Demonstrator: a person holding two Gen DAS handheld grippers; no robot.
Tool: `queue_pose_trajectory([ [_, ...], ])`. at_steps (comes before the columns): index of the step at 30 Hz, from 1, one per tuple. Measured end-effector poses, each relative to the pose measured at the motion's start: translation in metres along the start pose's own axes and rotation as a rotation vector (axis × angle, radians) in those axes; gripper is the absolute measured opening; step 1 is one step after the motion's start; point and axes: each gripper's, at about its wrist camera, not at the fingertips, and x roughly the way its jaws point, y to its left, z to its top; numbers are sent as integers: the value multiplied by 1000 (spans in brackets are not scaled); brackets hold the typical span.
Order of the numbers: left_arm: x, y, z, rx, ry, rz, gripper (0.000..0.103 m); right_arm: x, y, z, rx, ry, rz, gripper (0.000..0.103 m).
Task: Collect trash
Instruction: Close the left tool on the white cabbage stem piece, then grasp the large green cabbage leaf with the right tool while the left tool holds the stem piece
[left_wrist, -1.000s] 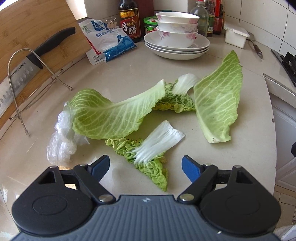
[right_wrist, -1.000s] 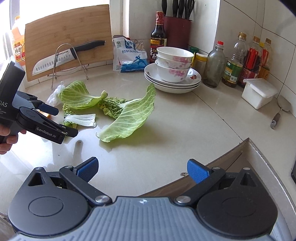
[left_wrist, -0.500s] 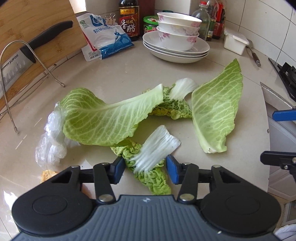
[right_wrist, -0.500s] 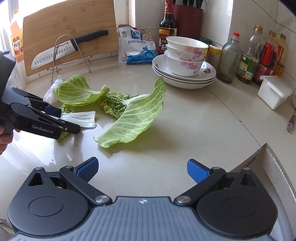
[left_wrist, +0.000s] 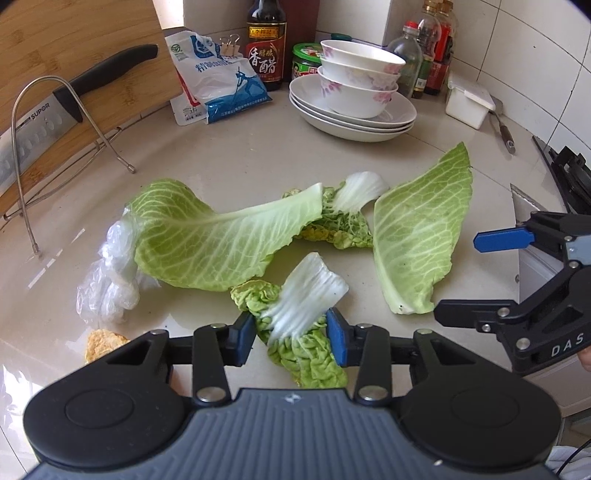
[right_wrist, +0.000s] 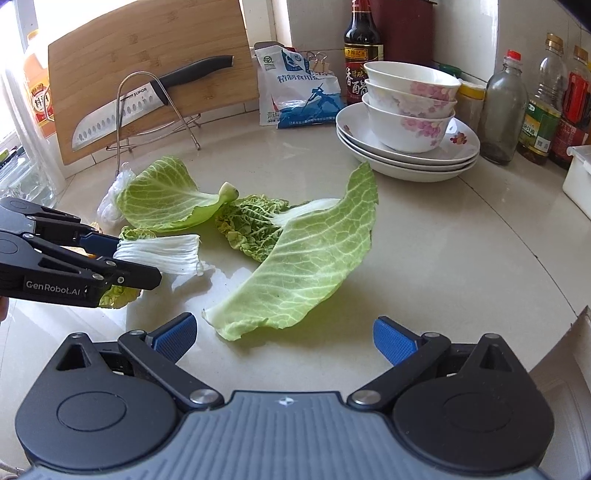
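Observation:
My left gripper (left_wrist: 291, 339) has its jaws closing on a small napa cabbage piece (left_wrist: 306, 295) with a white stem, and the blue pads press both sides. From the right wrist view, that piece (right_wrist: 162, 251) juts out of the left gripper (right_wrist: 136, 258), stem slightly raised. My right gripper (right_wrist: 284, 338) is open just in front of the near tip of a large green cabbage leaf (right_wrist: 310, 258), nothing between its fingers. Another large leaf (left_wrist: 221, 240), a second napa piece (left_wrist: 343, 221), a crumpled clear plastic wad (left_wrist: 110, 273) and a yellow scrap (left_wrist: 103, 341) lie on the counter.
Stacked bowls on plates (left_wrist: 354, 92) stand at the back, with a salt bag (left_wrist: 218, 81), sauce bottles (left_wrist: 266, 40) and a white box (left_wrist: 467, 101). A knife (left_wrist: 55, 118) rests on a wire rack against a cutting board (right_wrist: 147, 48). The counter edge (right_wrist: 576, 321) runs on the right.
The left jaws have closed in from wide open onto the small napa piece. The right gripper has moved closer to the leaves and now shows at the right of the left wrist view.

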Motion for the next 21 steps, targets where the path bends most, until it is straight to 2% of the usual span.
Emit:
queue_pose_trajectory([
  [9, -1, 2, 1, -17, 1, 9, 40, 20, 16, 1, -50, 25, 24, 103],
  [13, -2, 2, 2, -16, -1, 11, 40, 25, 15, 7, -25, 8, 36, 103],
  [21, -2, 1, 2, -15, -4, 8, 40, 39, 10, 19, 19, 1, 0, 100],
])
